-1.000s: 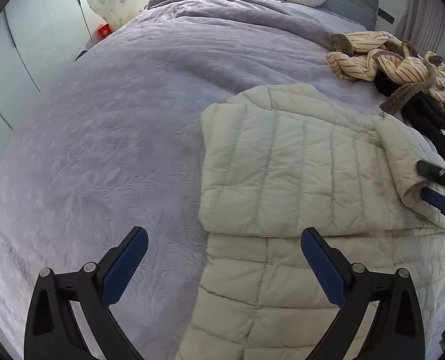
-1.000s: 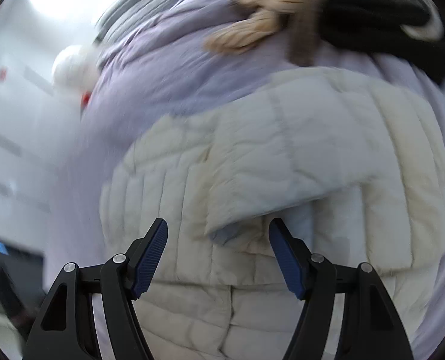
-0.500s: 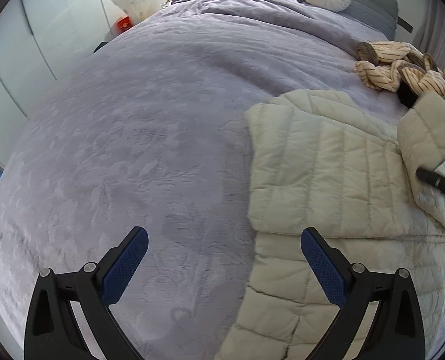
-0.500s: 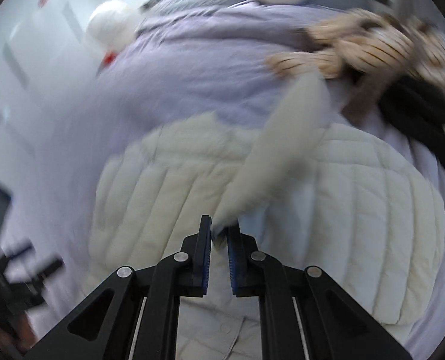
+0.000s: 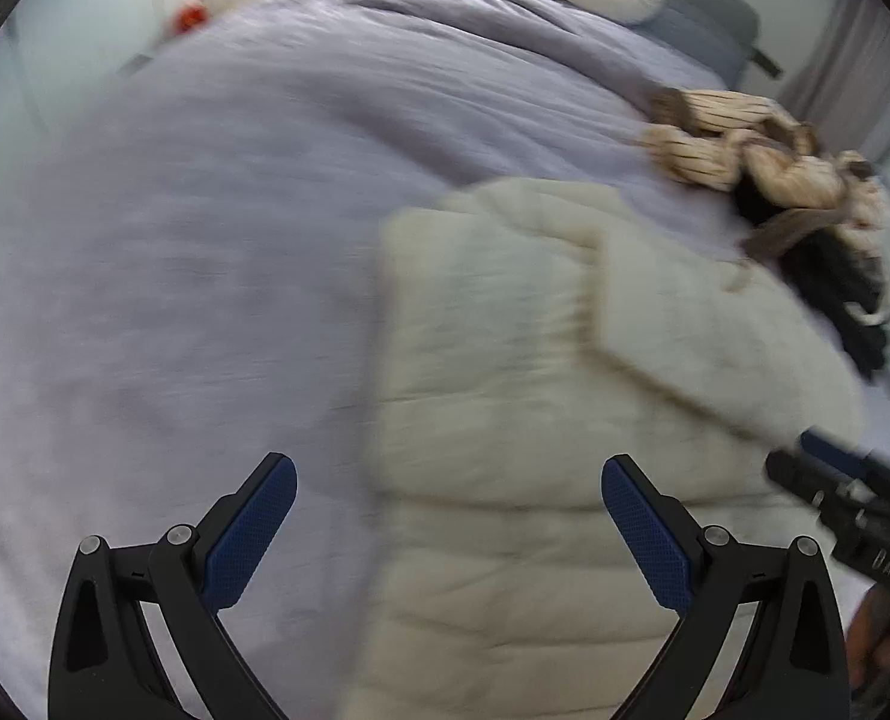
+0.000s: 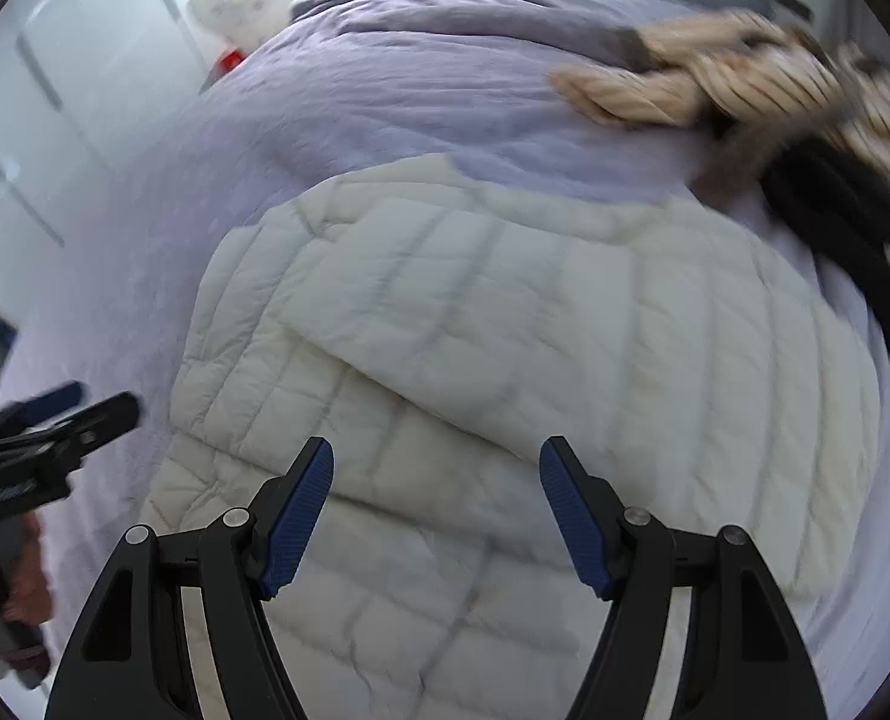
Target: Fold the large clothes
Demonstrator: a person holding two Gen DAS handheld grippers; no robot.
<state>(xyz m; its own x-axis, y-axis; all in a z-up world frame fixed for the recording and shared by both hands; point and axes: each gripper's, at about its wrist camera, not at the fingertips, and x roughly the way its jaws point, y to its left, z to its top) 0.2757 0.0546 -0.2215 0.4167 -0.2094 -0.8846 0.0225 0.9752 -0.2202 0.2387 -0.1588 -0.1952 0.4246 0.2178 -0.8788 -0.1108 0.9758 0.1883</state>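
Cream quilted puffer jacket (image 6: 505,324) lies folded on the lavender bed (image 5: 174,240), beneath the wide, empty right tongs (image 6: 435,510) and beside the wide, empty left tongs (image 5: 448,531).

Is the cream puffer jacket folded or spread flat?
Partly folded: the cream puffer jacket has both sleeves laid across its body; its lower part lies unfolded on the bed.

The cream puffer jacket (image 5: 505,420) runs off the frame at six o'clock, smeared by motion blur. At three o'clock the right tool (image 5: 829,468) is cut by the edge. The striped garment (image 6: 715,90) at one o'clock is blurred.
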